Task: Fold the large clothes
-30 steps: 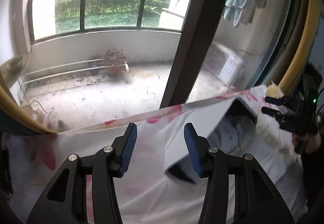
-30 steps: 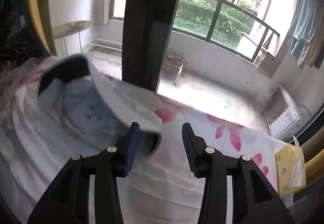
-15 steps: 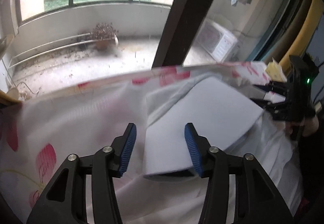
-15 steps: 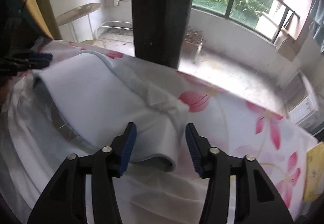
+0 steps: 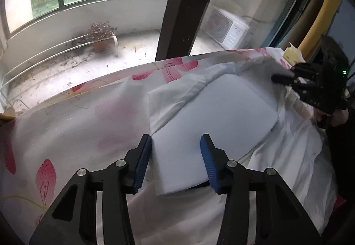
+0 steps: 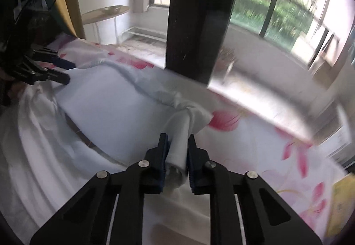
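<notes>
A pale blue garment [image 5: 213, 118] lies folded on a bed with a white, pink-flowered sheet [image 5: 73, 125]. My left gripper [image 5: 176, 151] is open, its blue pads on either side of the garment's near corner. In the right wrist view my right gripper [image 6: 177, 151] is shut on a bunched fold of the garment [image 6: 124, 100]. The right gripper also shows at the far right of the left wrist view [image 5: 286, 78], at the garment's far end. The left gripper shows at the left edge of the right wrist view [image 6: 60, 69], open.
A dark window post [image 5: 188, 5] stands behind the bed, with a balcony, a potted plant [image 5: 101, 34] and an air-conditioner unit [image 5: 228, 25] beyond the glass. A yellow tissue pack [image 5: 292, 55] lies at the bed's far right corner. A rumpled white sheet [image 5: 288, 156] covers the near side.
The garment's flap has been laid flat over itself. My left gripper stayed open and came down to its corner. My right gripper went from open to shut on a bunched fold.
</notes>
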`<state>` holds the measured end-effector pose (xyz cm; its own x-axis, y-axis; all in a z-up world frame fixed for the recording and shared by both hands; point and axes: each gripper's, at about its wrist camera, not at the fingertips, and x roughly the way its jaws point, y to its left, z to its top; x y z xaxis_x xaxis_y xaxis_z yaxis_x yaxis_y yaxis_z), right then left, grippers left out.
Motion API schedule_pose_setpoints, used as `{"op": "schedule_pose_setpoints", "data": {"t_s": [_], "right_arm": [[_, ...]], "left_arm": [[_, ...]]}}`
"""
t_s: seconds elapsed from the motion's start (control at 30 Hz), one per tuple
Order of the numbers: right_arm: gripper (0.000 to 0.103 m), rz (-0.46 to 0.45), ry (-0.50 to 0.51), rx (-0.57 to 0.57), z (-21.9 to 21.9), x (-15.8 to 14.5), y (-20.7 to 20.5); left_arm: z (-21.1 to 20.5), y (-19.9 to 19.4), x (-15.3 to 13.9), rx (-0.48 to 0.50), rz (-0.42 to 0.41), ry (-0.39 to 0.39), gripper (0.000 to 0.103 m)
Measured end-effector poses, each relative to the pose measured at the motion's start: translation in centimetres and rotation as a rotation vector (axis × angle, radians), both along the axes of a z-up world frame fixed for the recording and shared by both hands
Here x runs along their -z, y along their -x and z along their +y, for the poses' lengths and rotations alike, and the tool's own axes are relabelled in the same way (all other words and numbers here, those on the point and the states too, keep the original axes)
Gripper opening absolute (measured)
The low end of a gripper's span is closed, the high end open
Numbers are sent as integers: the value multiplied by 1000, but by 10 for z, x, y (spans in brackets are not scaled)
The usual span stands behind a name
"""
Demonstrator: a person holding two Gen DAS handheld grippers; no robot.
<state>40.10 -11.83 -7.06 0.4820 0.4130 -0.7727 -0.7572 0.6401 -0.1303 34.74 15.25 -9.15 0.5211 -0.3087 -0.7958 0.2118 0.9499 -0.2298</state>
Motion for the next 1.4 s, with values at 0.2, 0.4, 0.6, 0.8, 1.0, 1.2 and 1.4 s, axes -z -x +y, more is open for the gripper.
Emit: {"op": "schedule_pose_setpoints", "data": {"t_s": [0.2, 0.4, 0.6, 0.8, 1.0, 1.2, 1.4], "right_arm": [[13, -248, 83, 10, 3, -21, 21], [12, -399, 204, 7, 7, -15, 32], [12, -393, 198, -1, 5, -9, 36], [13, -366, 180, -30, 4, -10, 45], [19, -294, 103, -5, -8, -19, 49], [19, -244, -17, -2, -24, -27, 58], [19, -272, -8, -25, -25, -24, 76]], "left_arm": [[7, -1, -13, -40, -33, 28, 36], [9, -11, 0, -44, 49, 47, 59], [-7, -9, 0, -7, 31, 50, 60], [-30, 1, -5, 24, -53, -7, 20], [-46, 23, -26, 24, -212, -133, 15], [-54, 55, -41, 58, -322, -146, 14], [-59, 81, -41, 72, -382, -165, 14]]}}
